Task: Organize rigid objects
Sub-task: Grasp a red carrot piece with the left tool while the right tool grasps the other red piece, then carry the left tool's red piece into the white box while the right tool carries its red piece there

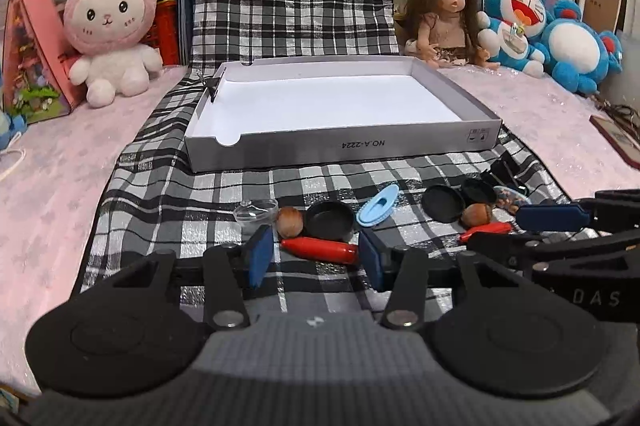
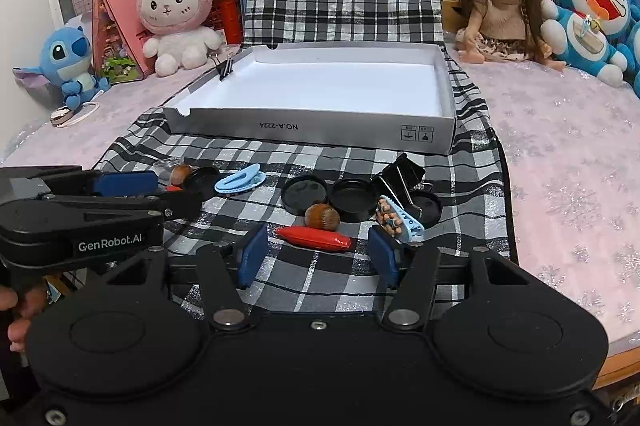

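Small objects lie in a row on the checked cloth before an empty white box (image 1: 340,146) (image 2: 312,134). My left gripper (image 1: 316,256) is open, its blue pads either side of a red capsule-shaped piece (image 1: 320,249), with a brown nut (image 1: 290,221), a black lid (image 1: 329,220) and a clear lid (image 1: 256,211) just beyond. My right gripper (image 2: 318,254) is open around a second red piece (image 2: 314,237), near a brown nut (image 2: 322,217), black lids (image 2: 304,193) and a blue hair clip (image 2: 400,218). Another blue clip (image 1: 378,205) (image 2: 240,180) lies between.
A black binder clip (image 2: 400,174) lies by the lids; another (image 2: 225,66) grips the box's left wall. Plush rabbit (image 1: 108,22), doll (image 1: 444,14), blue plush toys (image 1: 520,22) and books line the back. A pink cover (image 2: 568,166) flanks the cloth.
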A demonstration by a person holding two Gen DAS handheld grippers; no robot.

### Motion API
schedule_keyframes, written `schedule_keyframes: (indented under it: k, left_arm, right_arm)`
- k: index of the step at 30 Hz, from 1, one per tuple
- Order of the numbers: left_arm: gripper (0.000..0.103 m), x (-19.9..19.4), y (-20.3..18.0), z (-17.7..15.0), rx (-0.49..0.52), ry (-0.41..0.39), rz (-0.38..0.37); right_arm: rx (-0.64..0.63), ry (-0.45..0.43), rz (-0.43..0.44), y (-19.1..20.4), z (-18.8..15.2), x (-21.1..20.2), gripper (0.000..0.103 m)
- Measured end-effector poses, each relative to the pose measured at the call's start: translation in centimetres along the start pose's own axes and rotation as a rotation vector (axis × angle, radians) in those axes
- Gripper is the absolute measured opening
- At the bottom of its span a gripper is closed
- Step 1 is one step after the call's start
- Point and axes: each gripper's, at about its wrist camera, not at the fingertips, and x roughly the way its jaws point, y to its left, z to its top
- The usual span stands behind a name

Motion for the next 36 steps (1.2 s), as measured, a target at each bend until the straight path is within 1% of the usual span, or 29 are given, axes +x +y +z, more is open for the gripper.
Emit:
schedule_keyframes:
  k: [7,9,10,12,14,20,25,30,36]
  left_arm:
    - [0.057,0.8,0.3,-0.4,0.007,0.012,0.000]
    - [0.055,0.9,0.4,-0.4,-0.003,0.013,-0.002]
    - [0.051,0.9,0.5,-0.5,-0.010,0.012,-0.002]
    - [0.050,0.8,0.5,-0.5,-0.024,0.010,0.000]
    - [0.050,0.7,0.5,-0.6,-0.036,0.008,0.001]
    - [0.049,0.2,0.3,-0.6,-0.053,0.008,-0.015]
    - [0.049,-0.3,0.6,0.0,-0.076,-0.003,-0.022]
    - [0.049,-0.5,0.9,1.1,-0.090,-0.017,-0.015]
    - [0.049,-0.2,1.7,3.2,-0.109,-0.035,-0.017]
  right_arm:
    - [0.013,0.010,-0.019,0.1,0.0,0.8,0.053]
    - [0.010,0.007,-0.023,0.3,0.0,0.9,0.052]
    - [0.009,0.007,-0.027,0.3,0.0,1.0,0.050]
    - [0.005,0.008,-0.041,0.5,0.0,1.2,0.047]
    - [0.006,0.005,-0.049,0.5,0.0,1.2,0.041]
    - [0.024,0.001,-0.049,0.3,0.1,0.9,0.041]
    - [0.016,-0.017,-0.054,0.2,0.1,0.2,0.041]
    - [0.008,-0.043,-0.055,-0.1,0.9,-0.4,0.041]
    - [0.023,-0.072,-0.046,-1.2,2.8,-0.6,0.041]
